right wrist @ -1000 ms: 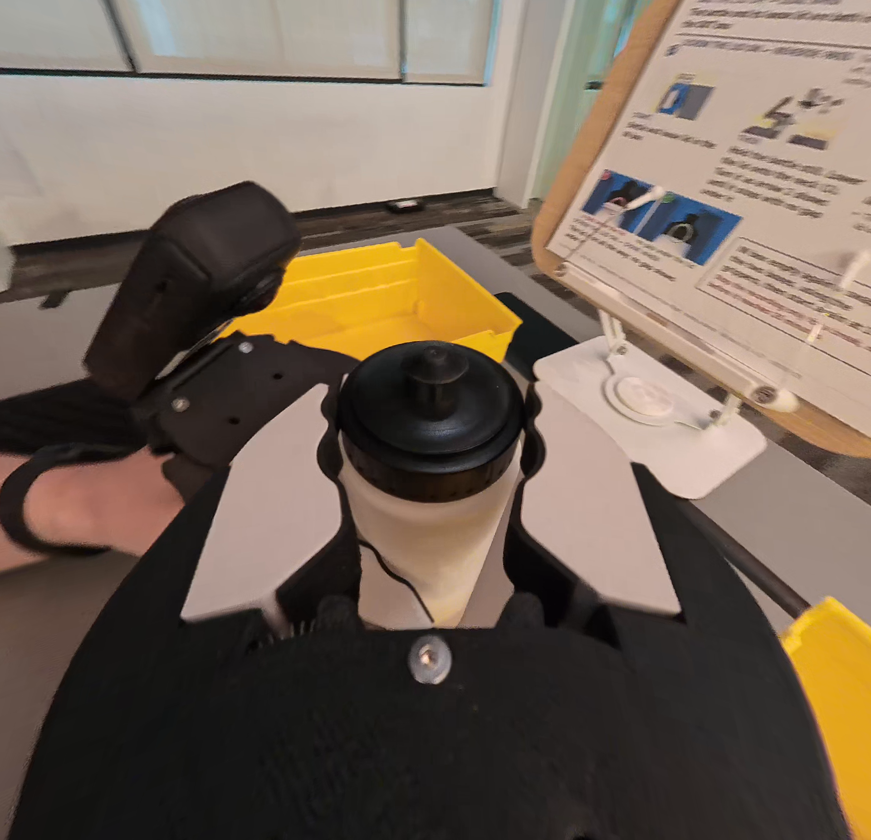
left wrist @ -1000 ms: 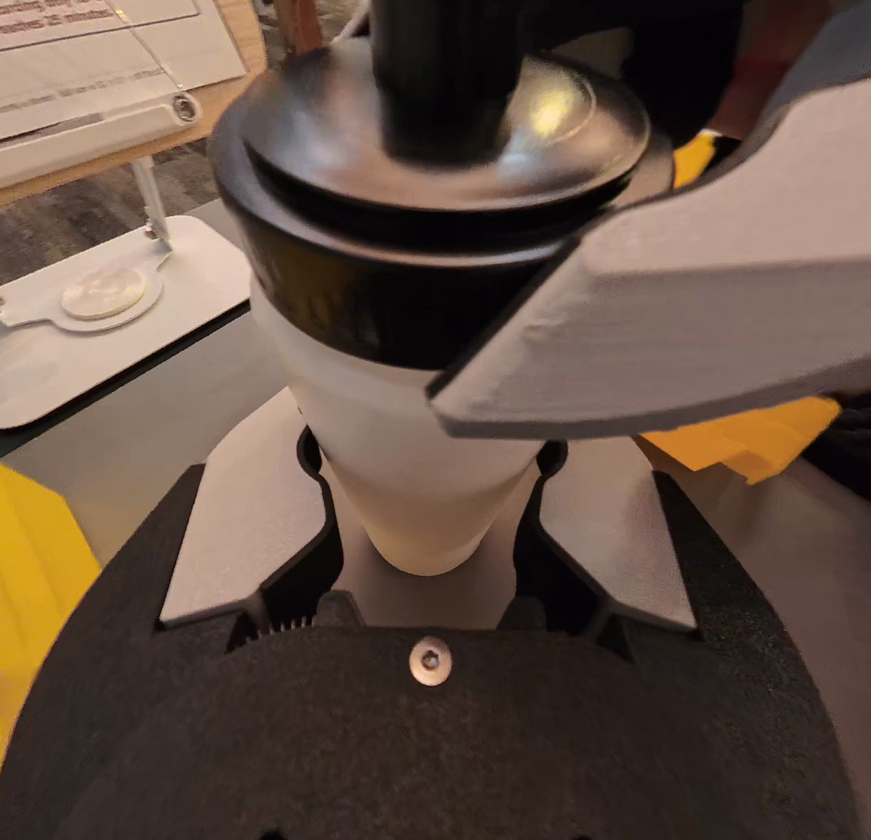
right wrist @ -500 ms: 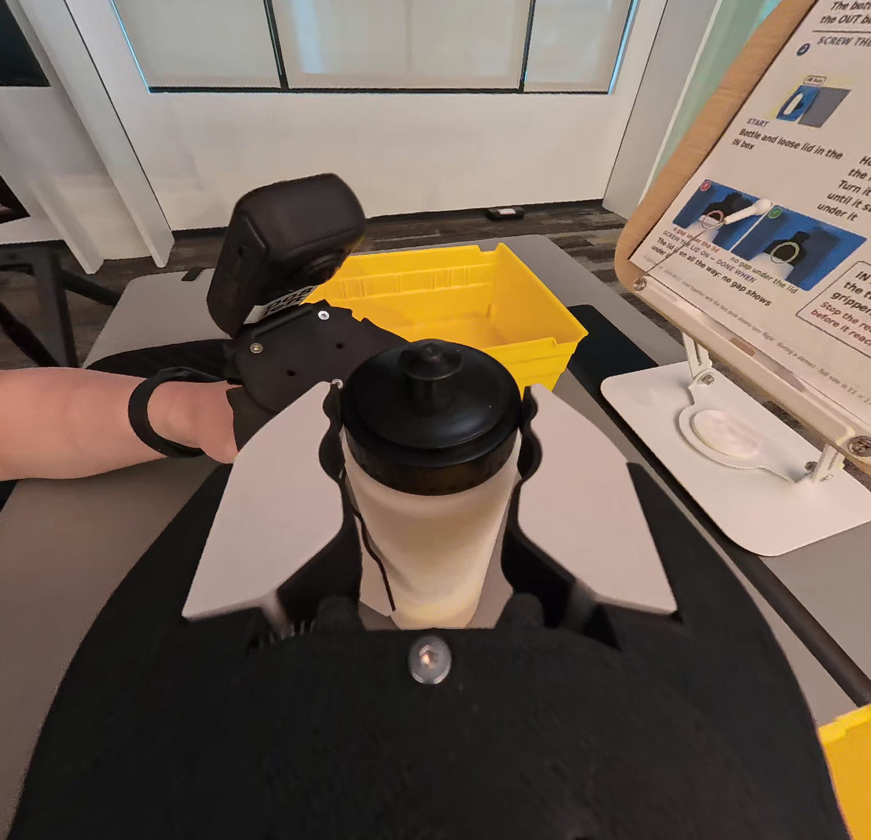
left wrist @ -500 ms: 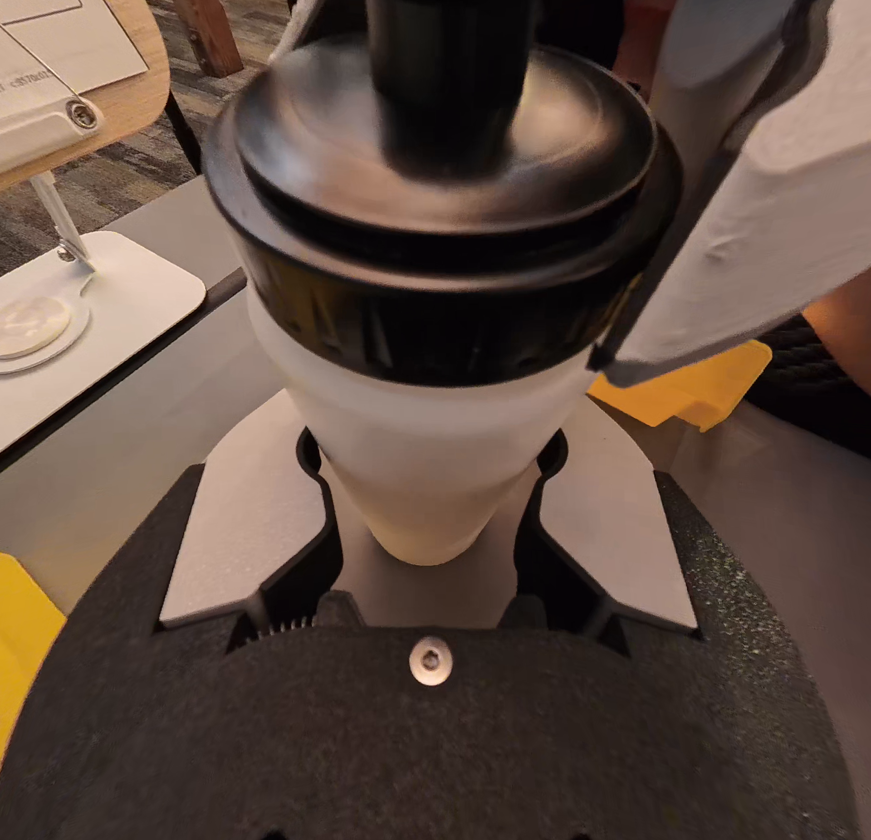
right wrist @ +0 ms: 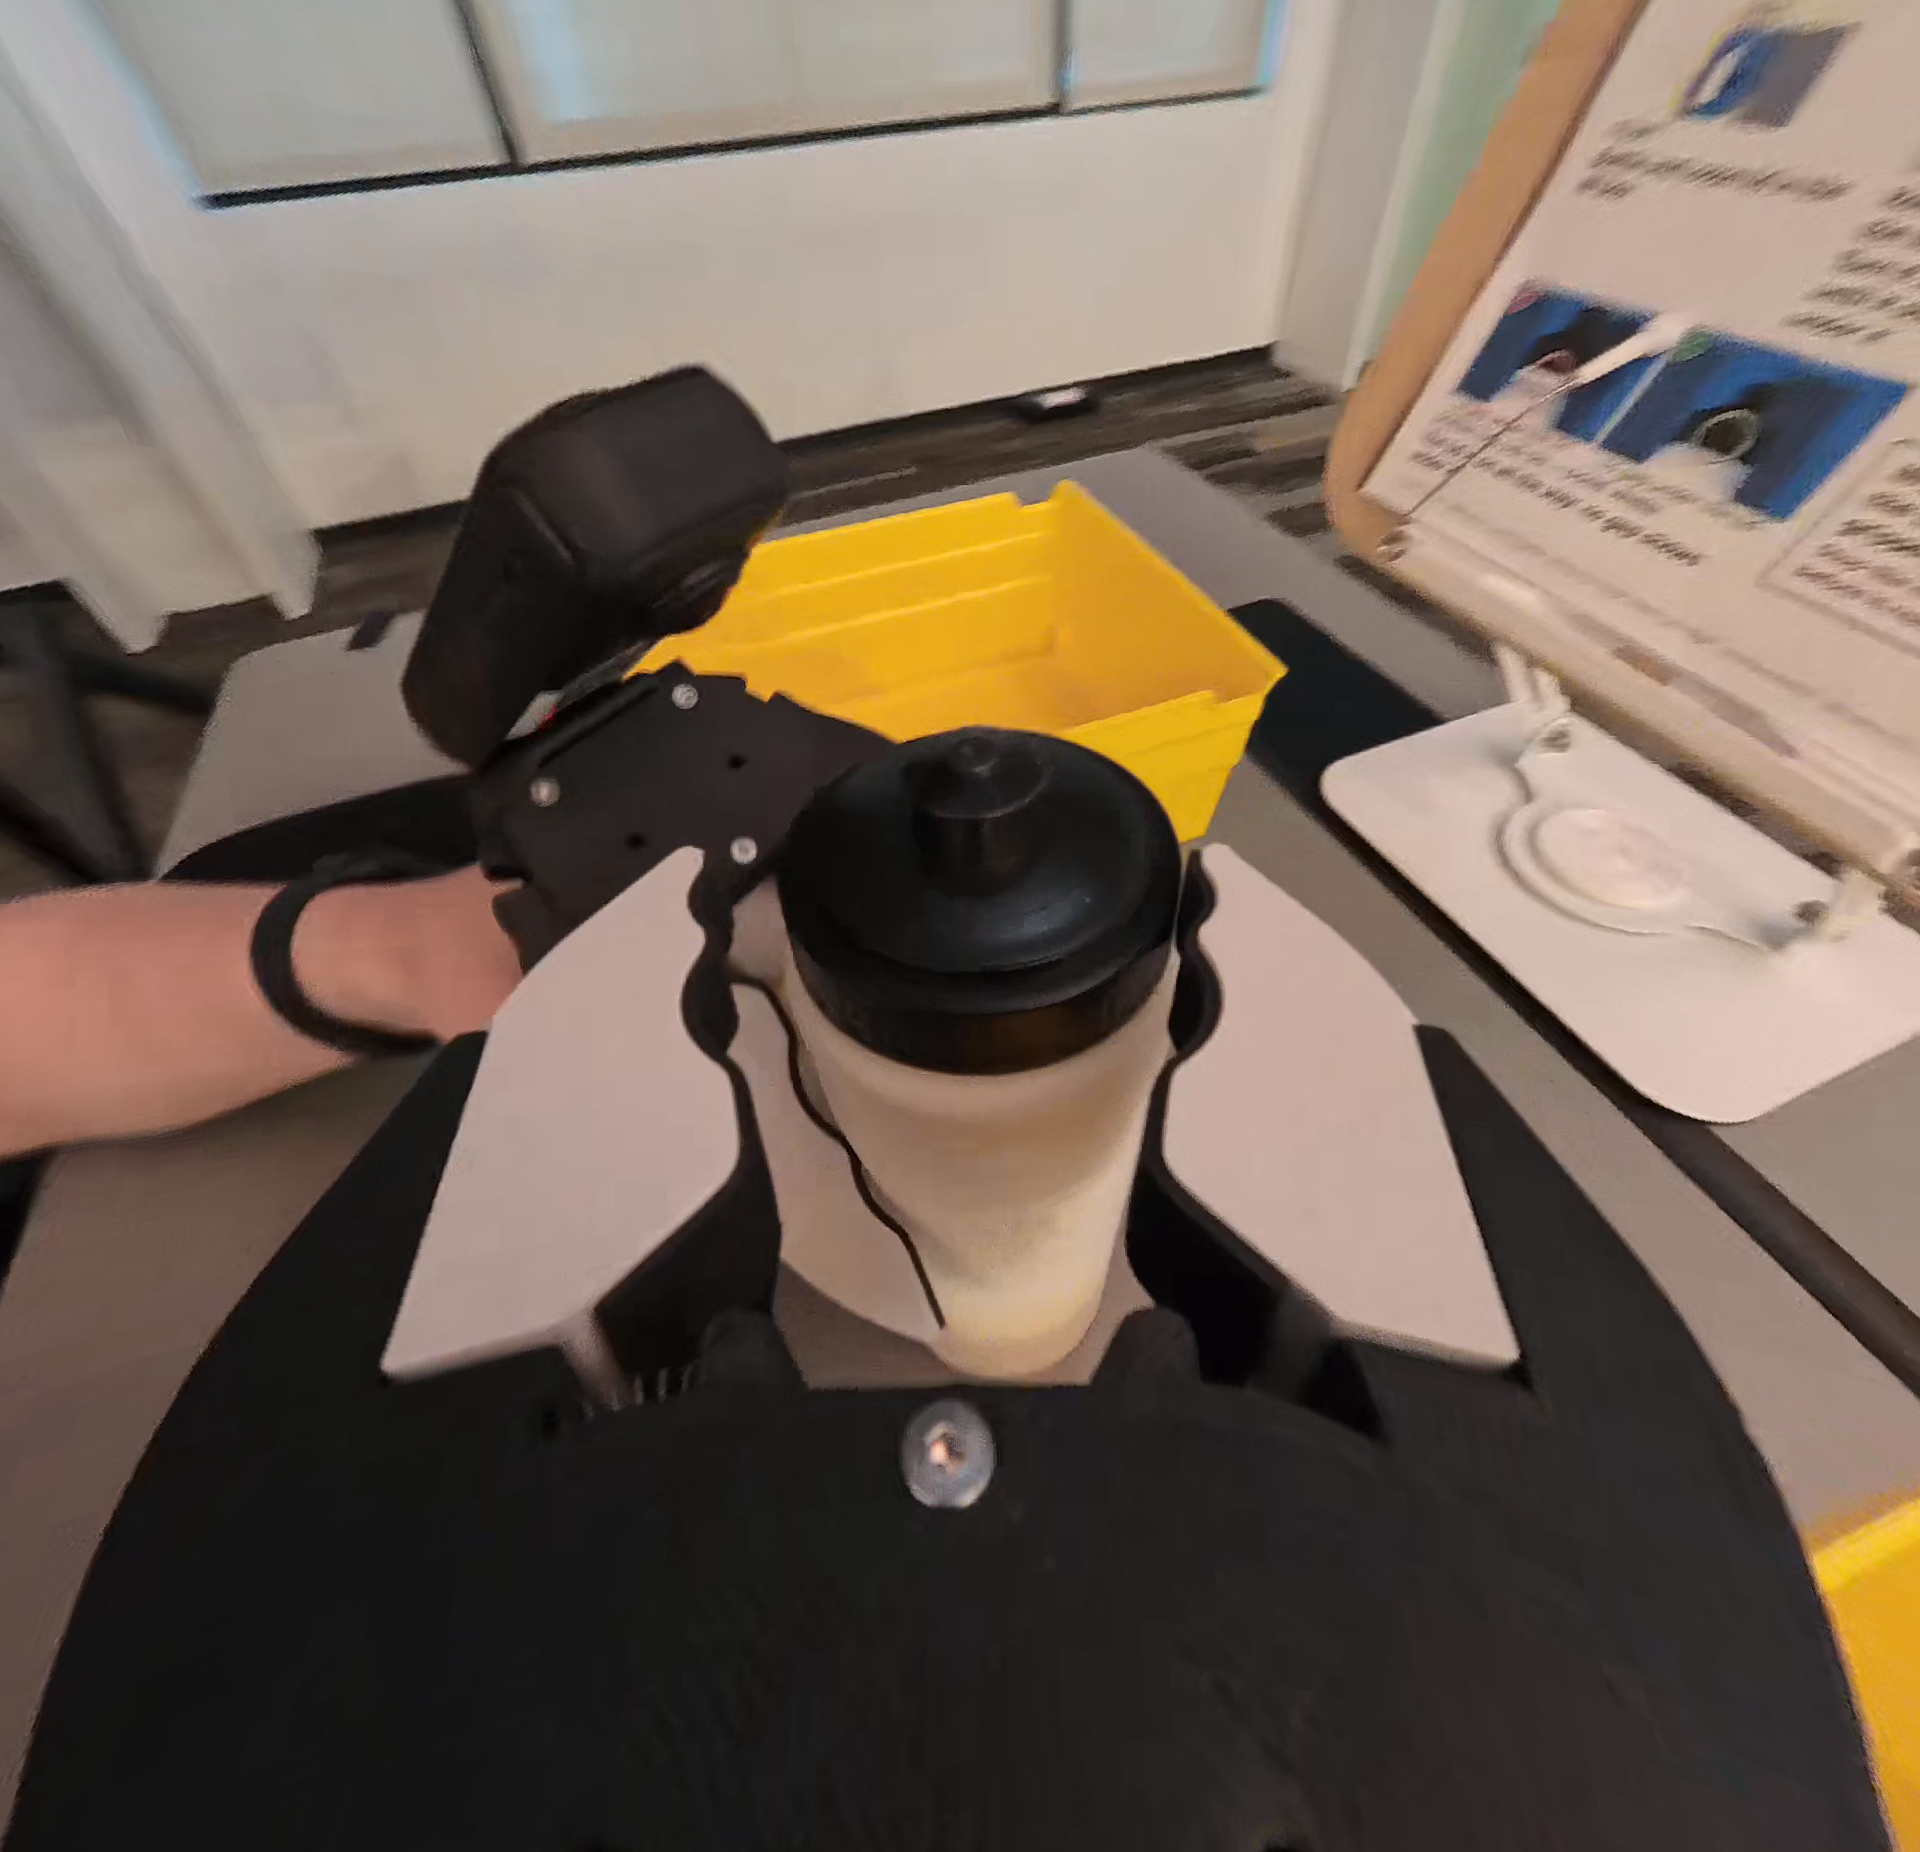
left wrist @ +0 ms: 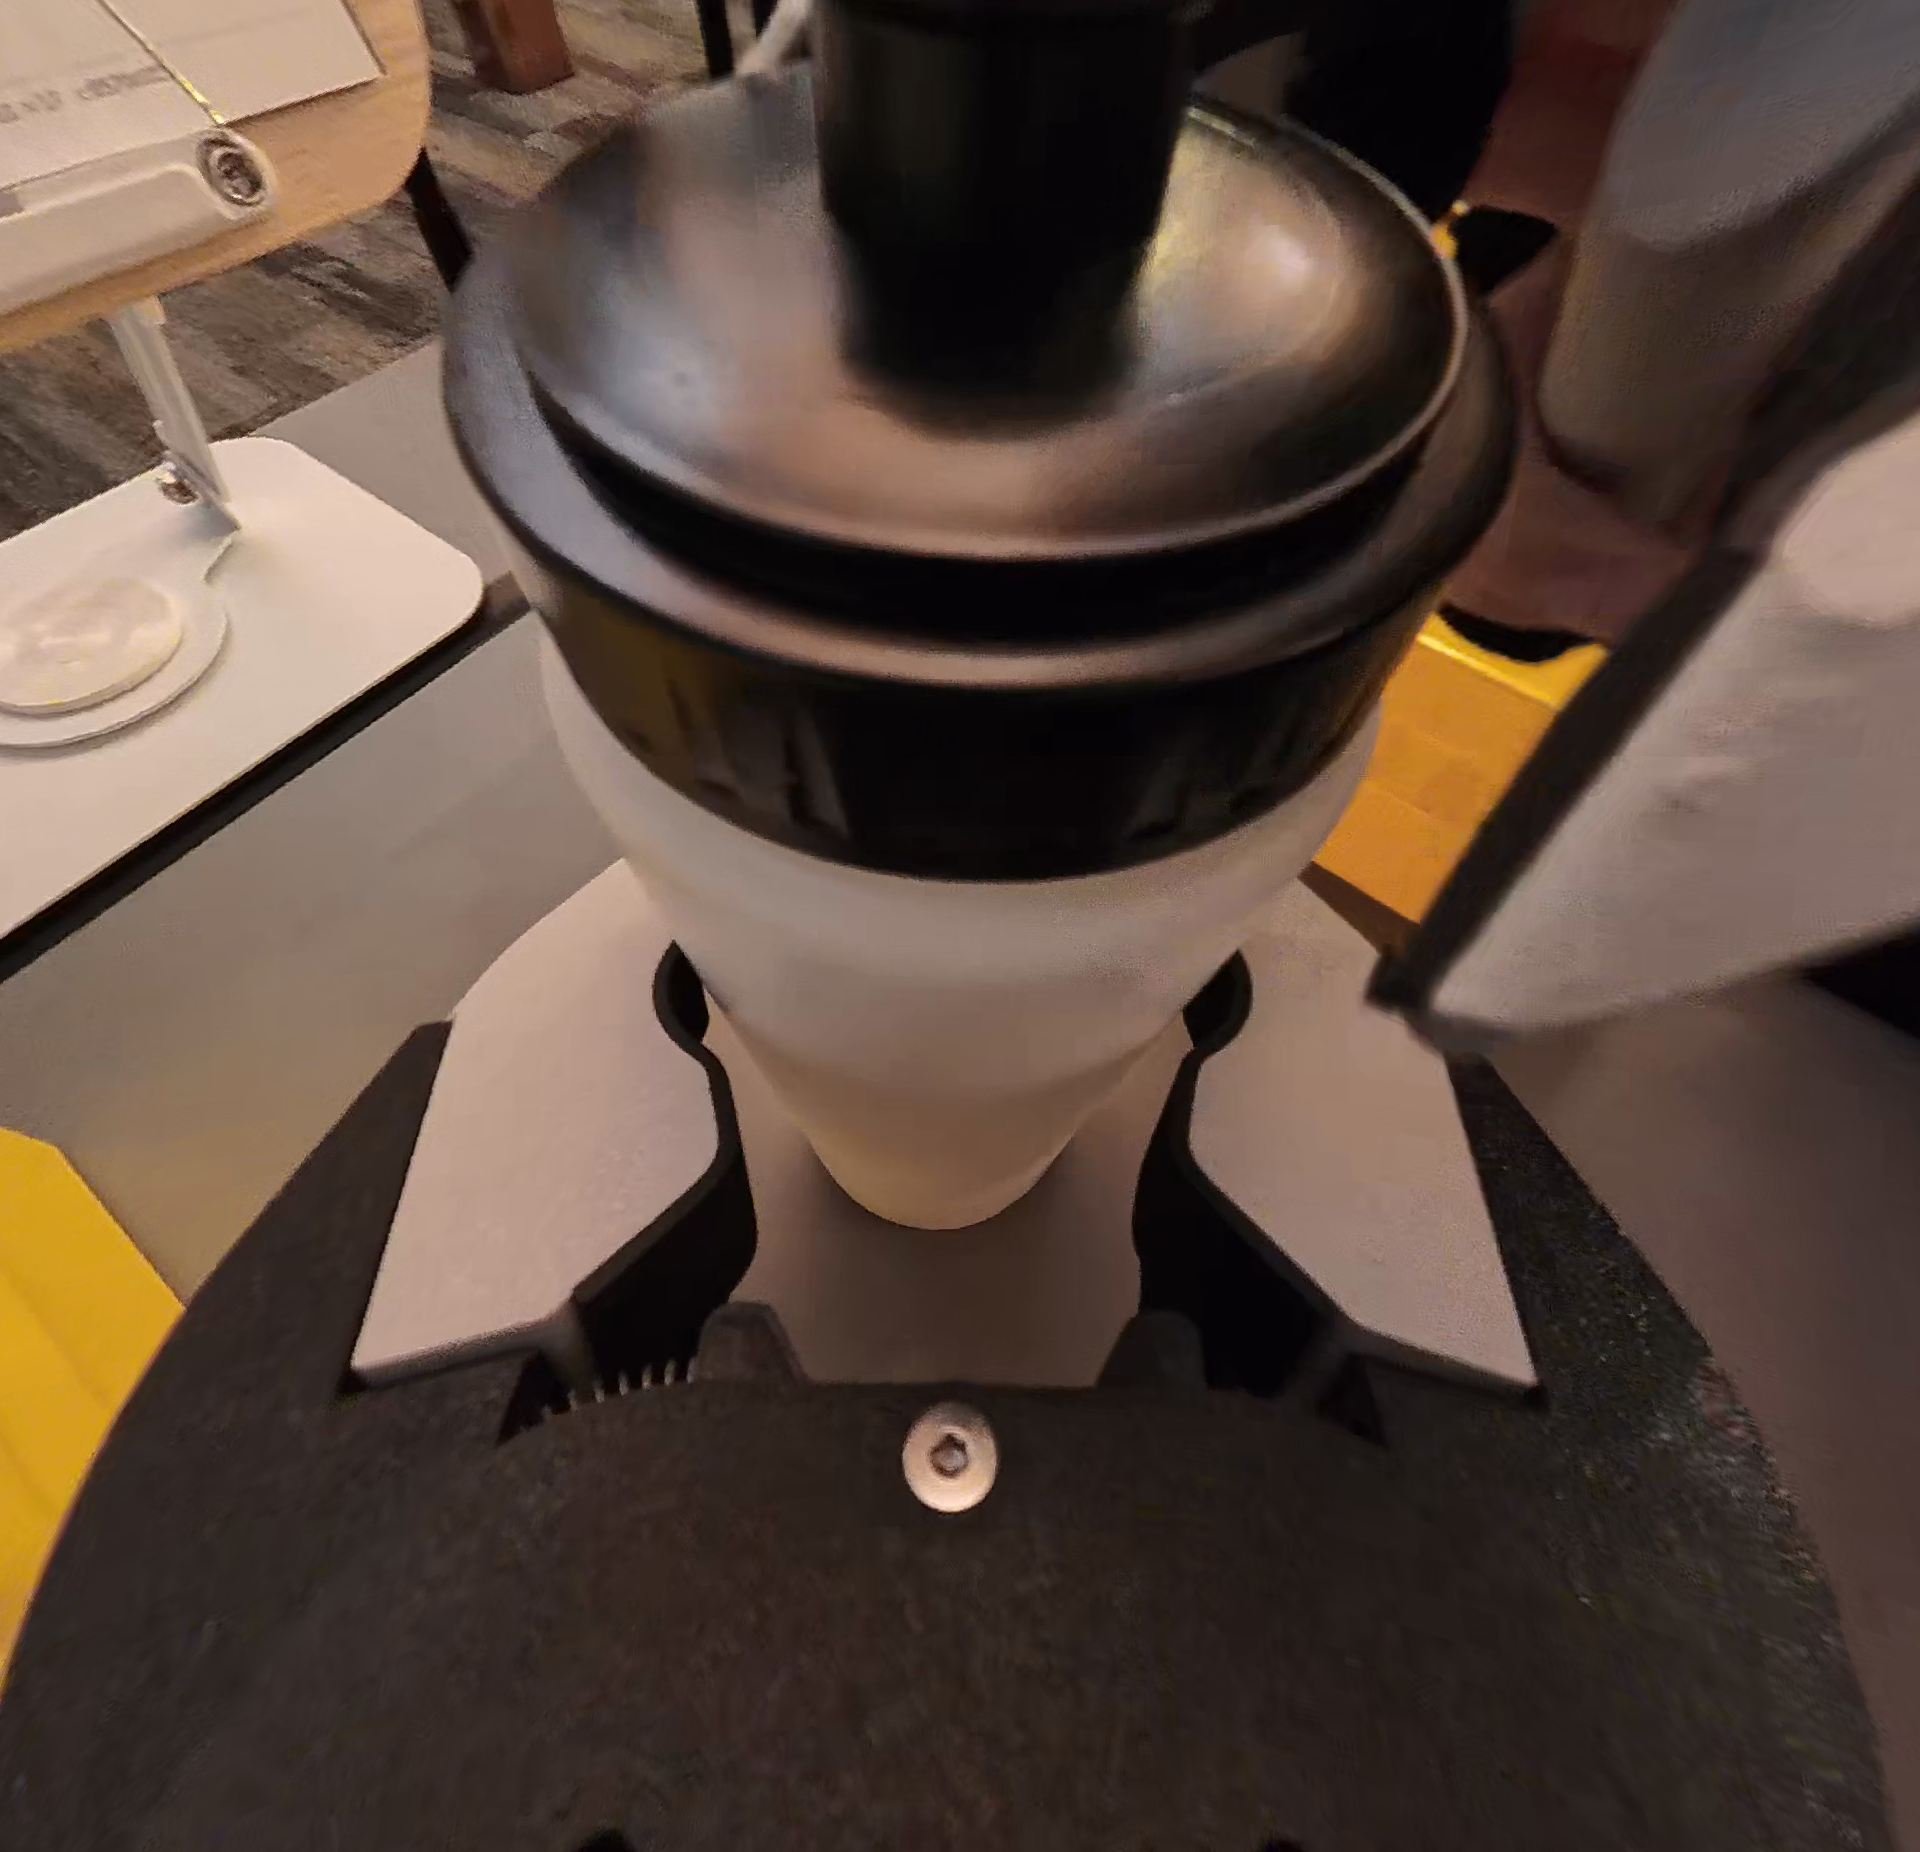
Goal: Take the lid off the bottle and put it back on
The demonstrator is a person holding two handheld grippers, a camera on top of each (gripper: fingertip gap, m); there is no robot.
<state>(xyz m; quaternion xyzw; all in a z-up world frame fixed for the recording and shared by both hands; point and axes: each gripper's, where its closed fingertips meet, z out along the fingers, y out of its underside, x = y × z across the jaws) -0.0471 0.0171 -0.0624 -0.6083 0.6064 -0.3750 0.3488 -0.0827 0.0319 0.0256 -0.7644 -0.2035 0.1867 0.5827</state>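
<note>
On the far left of the right wrist view, a hand (right wrist: 395, 950) with a black wrist strap holds the left claw (left wrist: 951, 971). That claw is closed on the lower body of the white bottle (right wrist: 977, 1179), which stands upright over the grey tabletop (right wrist: 156, 1262). Behind it sits a yellow bin (right wrist: 1039, 597). The black lid (left wrist: 966, 514) with its spout is on the bottle's neck. The right claw (right wrist: 951, 898) brackets the lid loosely: there is a gap on its left side, and its right finger is at or just beside the rim. In the left wrist view, its grey finger (left wrist: 1714, 711) stands clear of the lid. To the right is a white base (right wrist: 1558, 971) carrying a tilted instruction board (right wrist: 1662, 296). The corner of a second yellow bin (right wrist: 1870, 1646) shows at the lower right.
</note>
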